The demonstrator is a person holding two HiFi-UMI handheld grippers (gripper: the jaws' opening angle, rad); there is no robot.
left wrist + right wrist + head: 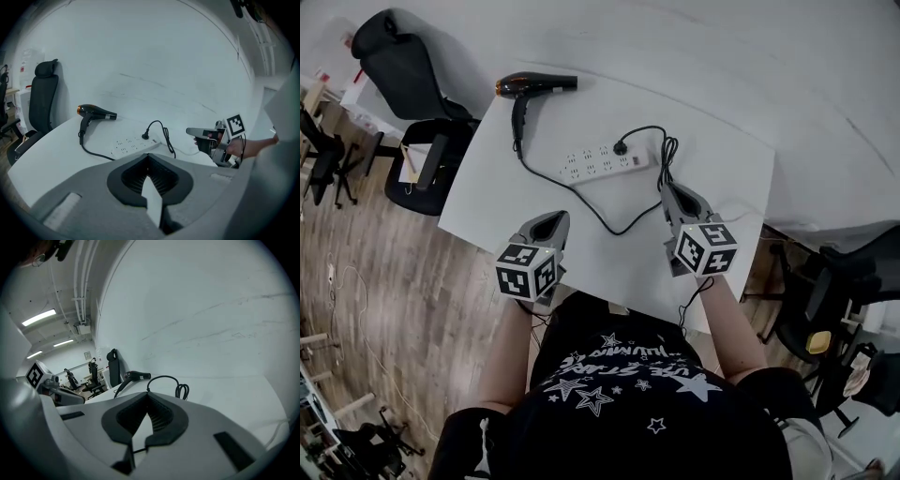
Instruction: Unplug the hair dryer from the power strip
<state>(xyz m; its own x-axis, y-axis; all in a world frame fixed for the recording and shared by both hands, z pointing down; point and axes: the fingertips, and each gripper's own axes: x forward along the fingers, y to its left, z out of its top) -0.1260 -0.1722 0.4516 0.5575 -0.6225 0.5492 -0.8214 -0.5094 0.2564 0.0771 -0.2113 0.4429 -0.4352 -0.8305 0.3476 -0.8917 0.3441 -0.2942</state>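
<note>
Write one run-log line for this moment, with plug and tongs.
black plug: in white power strip | left tongs: shut, empty | right tongs: shut, empty

place: office | cues: black swivel chairs, white table, wood-look floor, ceiling strip lights

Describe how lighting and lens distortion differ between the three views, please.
Head view: even soft light, sharp, table edges slightly bowed. Left gripper view: strong fisheye, dark round border, dim; hair dryer sharp. Right gripper view: same border, bright ceiling lights at upper left.
</note>
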